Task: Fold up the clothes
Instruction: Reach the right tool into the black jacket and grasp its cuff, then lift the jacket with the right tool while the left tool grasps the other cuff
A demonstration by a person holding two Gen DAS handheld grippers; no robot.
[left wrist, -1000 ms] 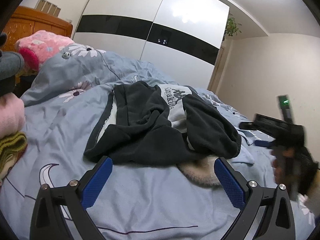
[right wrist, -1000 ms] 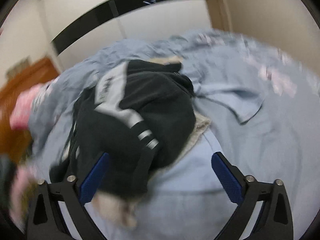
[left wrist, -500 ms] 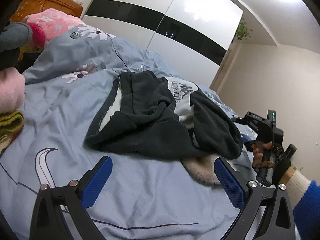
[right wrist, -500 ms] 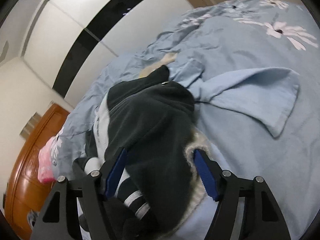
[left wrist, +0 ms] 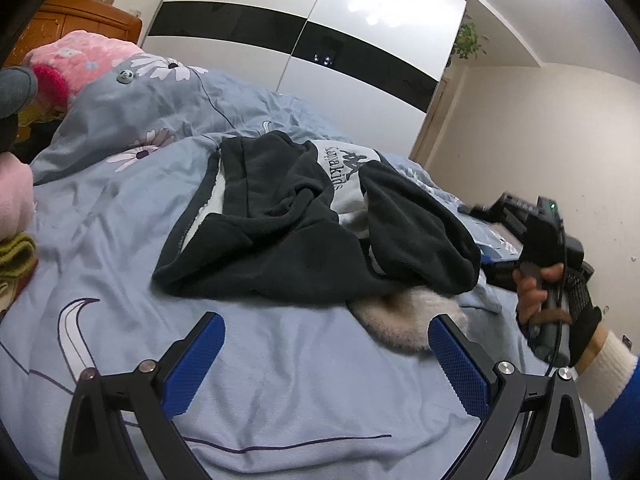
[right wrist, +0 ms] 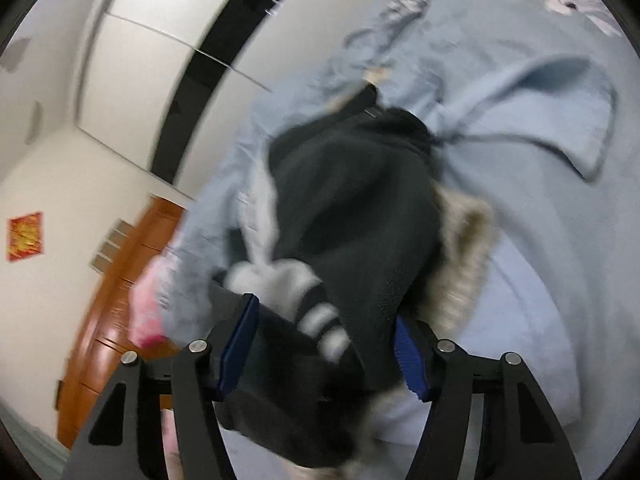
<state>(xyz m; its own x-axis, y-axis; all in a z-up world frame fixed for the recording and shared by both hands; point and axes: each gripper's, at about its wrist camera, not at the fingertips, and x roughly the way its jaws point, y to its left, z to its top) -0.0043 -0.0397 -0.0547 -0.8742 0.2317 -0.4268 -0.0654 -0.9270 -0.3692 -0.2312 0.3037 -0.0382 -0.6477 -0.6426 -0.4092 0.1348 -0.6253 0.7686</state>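
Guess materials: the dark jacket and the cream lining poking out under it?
Dark crumpled jacket: looks like matte fleece, with soft nap, thick rounded folds and no sheen. Cream fuzzy lining: probably sherpa or faux fur, going by its shaggy, fluffy pile. Neither can be confirmed by sight.

Left wrist view sharp, evenly lit by ceiling light, glare patches on the glossy wardrobe (left wrist: 320, 64). Right wrist view heavily motion-blurred, dark jacket (right wrist: 352, 216) smeared. Both show fisheye bending and black vignette corners.

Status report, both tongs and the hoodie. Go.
Left tongs open, hovering short of dark hoodie. Right tongs around its sleeve, grip unclear. Hoodie crumpled on blue duvet; cream fleece underneath.
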